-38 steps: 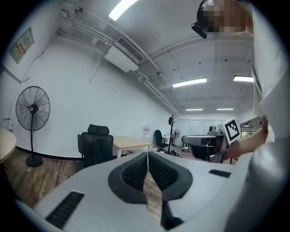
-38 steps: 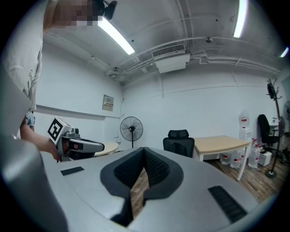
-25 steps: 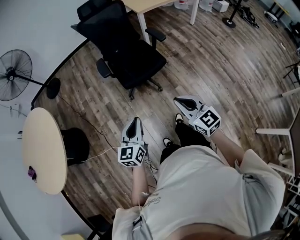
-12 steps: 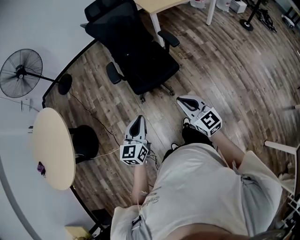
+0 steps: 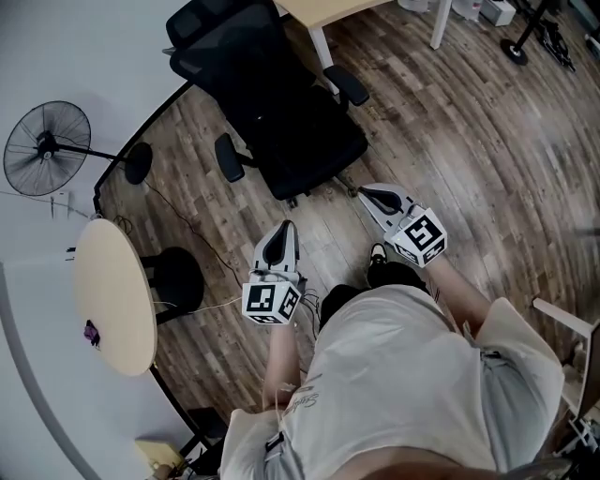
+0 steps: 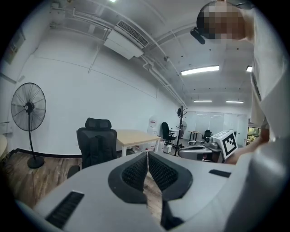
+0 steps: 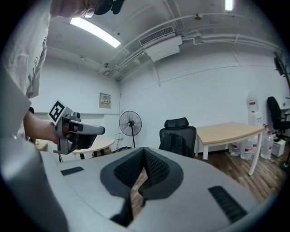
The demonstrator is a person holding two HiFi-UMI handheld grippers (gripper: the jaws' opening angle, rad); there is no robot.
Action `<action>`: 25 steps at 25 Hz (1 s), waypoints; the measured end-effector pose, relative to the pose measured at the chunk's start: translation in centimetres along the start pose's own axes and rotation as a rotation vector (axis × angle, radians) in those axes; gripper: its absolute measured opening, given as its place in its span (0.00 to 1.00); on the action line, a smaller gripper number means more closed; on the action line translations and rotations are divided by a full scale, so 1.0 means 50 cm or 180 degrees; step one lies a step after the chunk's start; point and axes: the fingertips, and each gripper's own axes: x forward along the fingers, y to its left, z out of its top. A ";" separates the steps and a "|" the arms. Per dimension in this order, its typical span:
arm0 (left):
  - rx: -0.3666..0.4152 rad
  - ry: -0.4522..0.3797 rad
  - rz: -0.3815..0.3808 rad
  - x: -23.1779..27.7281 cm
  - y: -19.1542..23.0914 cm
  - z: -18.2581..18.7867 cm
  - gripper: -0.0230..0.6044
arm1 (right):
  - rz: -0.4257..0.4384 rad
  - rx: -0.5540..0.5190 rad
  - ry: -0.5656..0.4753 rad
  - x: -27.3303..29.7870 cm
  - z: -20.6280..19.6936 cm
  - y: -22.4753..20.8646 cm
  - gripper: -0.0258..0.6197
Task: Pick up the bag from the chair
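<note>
A black office chair (image 5: 291, 122) stands on the wood floor ahead of me, also in the left gripper view (image 6: 94, 144) and the right gripper view (image 7: 178, 136). A black bag (image 7: 177, 144) with straps leans against its backrest; in the head view it blends into the chair. My left gripper (image 5: 285, 230) is shut and empty, a short way in front of the seat (image 6: 147, 154). My right gripper (image 5: 366, 193) is shut and empty too, close to the chair's wheel base (image 7: 144, 150). Both point roughly level toward the chair.
A standing fan (image 5: 45, 148) is by the white wall at left. A round light table (image 5: 112, 295) and a black round base (image 5: 175, 279) sit to my left, with a cable on the floor. A light wooden desk (image 5: 323, 9) stands behind the chair.
The person and both grippers have advanced toward the chair, which now sits nearer and lower in the head view. Both grippers stayed shut.
</note>
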 end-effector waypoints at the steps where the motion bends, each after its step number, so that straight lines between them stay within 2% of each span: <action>1: -0.0032 0.0020 0.0023 0.007 0.003 -0.006 0.06 | 0.0015 0.0012 0.0014 0.006 -0.003 -0.008 0.03; 6: -0.0139 0.0144 0.0088 0.037 0.026 -0.026 0.06 | 0.0066 0.0102 0.0124 0.041 -0.022 -0.036 0.03; 12: -0.0204 0.0138 0.0111 0.080 0.101 -0.026 0.06 | 0.0138 0.0121 0.0267 0.117 -0.045 -0.052 0.03; 19: -0.0186 0.0008 -0.0003 0.160 0.234 0.025 0.06 | 0.0127 0.0179 0.0260 0.259 0.008 -0.078 0.03; 25: -0.0104 -0.0099 -0.0072 0.207 0.389 0.089 0.06 | 0.0075 0.0011 0.0229 0.421 0.070 -0.097 0.03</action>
